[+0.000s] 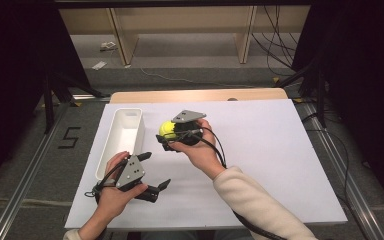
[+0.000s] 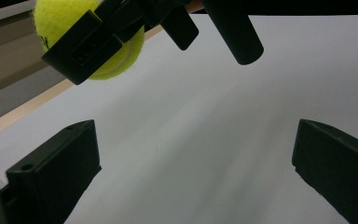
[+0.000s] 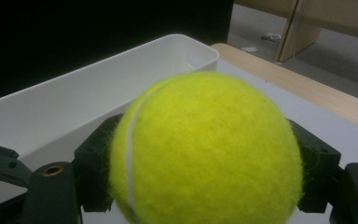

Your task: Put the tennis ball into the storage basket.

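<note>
Tennis ball (image 1: pixel 167 129) sits clamped between your right gripper's (image 1: pixel 172 134) jaws at frame centre, just right of the white bin (image 1: pixel 122 137), likely so you can carry it over the rim. Your left gripper (image 1: pixel 152 172) waits lower left, jaws spread wide and empty, clear of the path.

A grey floor (image 1: pixel 190 60) lay beyond the wooden table (image 1: pixel 200 95). Pale wooden shelving legs (image 1: pixel 122 37) stood behind it. Black cables (image 1: pixel 275 47) trailed right.
</note>
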`<state>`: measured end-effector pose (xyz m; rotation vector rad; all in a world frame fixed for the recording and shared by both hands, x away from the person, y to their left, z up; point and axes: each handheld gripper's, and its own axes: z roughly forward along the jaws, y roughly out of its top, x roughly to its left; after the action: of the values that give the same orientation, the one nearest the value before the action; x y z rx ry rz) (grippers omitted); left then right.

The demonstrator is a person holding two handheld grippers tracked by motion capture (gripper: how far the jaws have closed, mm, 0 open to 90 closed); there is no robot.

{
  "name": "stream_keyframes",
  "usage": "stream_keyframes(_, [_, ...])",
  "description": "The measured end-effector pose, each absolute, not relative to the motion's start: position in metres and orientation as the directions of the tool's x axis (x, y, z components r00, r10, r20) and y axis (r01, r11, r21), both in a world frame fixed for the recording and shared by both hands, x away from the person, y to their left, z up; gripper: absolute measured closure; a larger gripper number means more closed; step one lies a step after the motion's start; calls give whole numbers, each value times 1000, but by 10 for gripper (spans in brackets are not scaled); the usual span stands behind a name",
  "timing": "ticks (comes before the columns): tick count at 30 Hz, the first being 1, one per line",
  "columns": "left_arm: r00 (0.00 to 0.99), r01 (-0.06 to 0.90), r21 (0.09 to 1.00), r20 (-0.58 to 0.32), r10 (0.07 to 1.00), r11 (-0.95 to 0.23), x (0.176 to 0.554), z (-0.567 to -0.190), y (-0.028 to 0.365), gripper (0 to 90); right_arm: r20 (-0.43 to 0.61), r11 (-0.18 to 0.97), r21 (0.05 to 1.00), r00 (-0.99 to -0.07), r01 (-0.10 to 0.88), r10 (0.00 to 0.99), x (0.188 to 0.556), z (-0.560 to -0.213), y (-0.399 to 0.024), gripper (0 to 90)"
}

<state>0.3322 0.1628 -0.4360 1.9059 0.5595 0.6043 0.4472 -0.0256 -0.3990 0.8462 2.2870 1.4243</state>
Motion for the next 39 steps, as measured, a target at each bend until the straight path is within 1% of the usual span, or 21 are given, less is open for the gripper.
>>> stream_keyframes(16, [772,120,920,150,618,-373,331,-436,162,5,42,336,887,-780,317,625,447,-399,-19,260])
stream_keyframes(17, [706,7,886,323,630,-463,338,-430,169,5,41,336,887,-780,316,624,448,-398,-19,260])
stream_keyframes(18, [714,-27,872,359,601,-490,340,-429,170,5,42,334,888,-780,315,624,448,-398,-18,260])
stream_keyframes(19, [762,-60,858,370,532,-510,343,-428,169,5,41,332,890,-779,312,625,449,-397,-18,260])
stream_keyframes(26, [761,-63,857,373,531,-512,344,-427,169,5,40,326,893,-777,310,628,451,-395,-17,260])
stream_keyframes(35, [762,-47,864,356,541,-501,342,-428,168,5,44,323,893,-775,314,631,453,-394,-16,260])
stream_keyframes(36, [775,125,920,144,615,-372,331,-436,161,5,47,322,892,-774,317,631,452,-394,-15,260])
stream_keyframes(39, [775,125,920,144,615,-372,331,-436,161,5,48,324,891,-776,318,629,453,-394,-14,260])
